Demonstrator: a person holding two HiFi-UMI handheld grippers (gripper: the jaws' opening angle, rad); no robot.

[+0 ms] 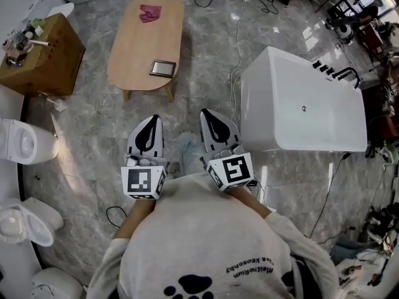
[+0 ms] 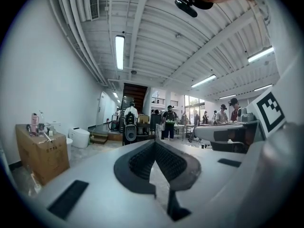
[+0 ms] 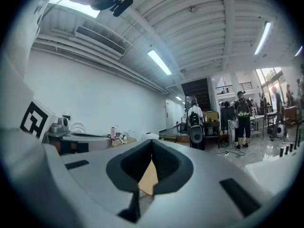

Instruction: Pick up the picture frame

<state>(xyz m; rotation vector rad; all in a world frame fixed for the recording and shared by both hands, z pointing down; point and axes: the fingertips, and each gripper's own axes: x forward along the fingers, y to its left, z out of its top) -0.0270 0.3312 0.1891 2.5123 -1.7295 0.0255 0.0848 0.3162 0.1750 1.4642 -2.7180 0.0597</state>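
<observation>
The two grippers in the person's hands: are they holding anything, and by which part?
Nothing is held. The left gripper and the right gripper are both shut and empty; the picture frame lies untouched on the wooden table ahead.

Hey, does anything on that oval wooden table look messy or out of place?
Slightly. A dark pink cloth lies crumpled at the far end of the oval wooden table, and the small dark-rimmed picture frame lies flat instead of standing, near its right edge. Nothing looks spilled or broken.
</observation>
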